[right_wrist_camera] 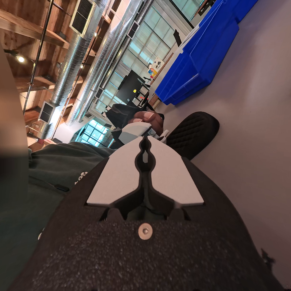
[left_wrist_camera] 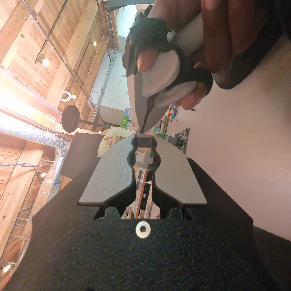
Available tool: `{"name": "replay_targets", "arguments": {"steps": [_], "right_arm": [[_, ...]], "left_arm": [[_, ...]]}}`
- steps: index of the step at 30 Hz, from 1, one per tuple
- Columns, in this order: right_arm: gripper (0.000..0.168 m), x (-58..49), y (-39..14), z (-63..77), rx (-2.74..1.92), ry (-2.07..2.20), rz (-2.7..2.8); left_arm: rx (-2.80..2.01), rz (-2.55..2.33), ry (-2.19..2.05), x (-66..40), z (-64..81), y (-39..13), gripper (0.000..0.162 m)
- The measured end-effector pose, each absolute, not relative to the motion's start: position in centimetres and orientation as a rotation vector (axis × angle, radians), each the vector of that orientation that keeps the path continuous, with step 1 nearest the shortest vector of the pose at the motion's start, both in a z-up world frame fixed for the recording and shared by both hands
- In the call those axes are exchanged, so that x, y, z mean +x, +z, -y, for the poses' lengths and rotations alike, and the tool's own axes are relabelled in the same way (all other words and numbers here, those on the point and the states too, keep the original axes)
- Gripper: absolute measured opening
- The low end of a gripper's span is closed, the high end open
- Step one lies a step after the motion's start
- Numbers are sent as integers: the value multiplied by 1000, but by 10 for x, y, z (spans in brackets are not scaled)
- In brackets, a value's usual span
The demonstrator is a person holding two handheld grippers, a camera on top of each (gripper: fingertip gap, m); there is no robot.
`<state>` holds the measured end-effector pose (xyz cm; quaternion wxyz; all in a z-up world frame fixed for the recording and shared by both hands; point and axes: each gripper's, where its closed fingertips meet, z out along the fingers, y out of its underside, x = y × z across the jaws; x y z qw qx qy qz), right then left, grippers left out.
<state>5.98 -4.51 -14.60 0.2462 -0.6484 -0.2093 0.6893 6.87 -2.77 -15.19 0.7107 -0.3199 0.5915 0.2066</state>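
My left gripper (left_wrist_camera: 144,140) is shut on a small dark grey toy brick (left_wrist_camera: 144,143). Both pads press its sides at the fingertips. My right gripper (left_wrist_camera: 141,130) comes in from above in the left wrist view, held by a hand in a black fingerless glove (left_wrist_camera: 148,33). Its jaws are shut and its tips rest at the brick's top edge. In the right wrist view the right gripper (right_wrist_camera: 145,138) shows shut, with nothing plain between the pads. Just beyond its tips is the grey studded brick (right_wrist_camera: 152,133), between the left gripper's white fingers (right_wrist_camera: 135,129).
A grey baseplate with a part-built model (left_wrist_camera: 183,138) lies on the white table (left_wrist_camera: 236,141), with colourful loose bricks (left_wrist_camera: 173,112) and toy boxes (left_wrist_camera: 126,119) behind. Blue bins (right_wrist_camera: 204,66) and a black padded rest (right_wrist_camera: 193,133) are on the table. A green sleeve (right_wrist_camera: 63,165) is at the left. Less than 4 cm separates the two grippers' tips. The black padded rest (right_wrist_camera: 193,133) is about 12 cm from my left fingertips.
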Motion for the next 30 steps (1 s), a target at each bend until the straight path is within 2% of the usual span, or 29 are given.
{"name": "replay_targets", "arguments": {"steps": [2, 3, 4, 18, 30], "right_arm": [[2, 59, -147, 45, -1776, 1888, 572], [10, 58, -148, 45, -1782, 1892, 575], [10, 57, -148, 46, -1785, 1894, 577], [5, 53, -147, 46, -1796, 2102, 454], [4, 59, -142, 44, -1638, 2111, 386]], "left_arm": [[-707, -1315, 466, 68, 27, -152, 17], [-705, -1316, 468, 68, 28, -152, 17], [-699, -1314, 469, 69, 28, -152, 17], [-624, -1325, 563, 66, 26, -150, 17], [-700, -1323, 441, 71, 25, -146, 17]]}}
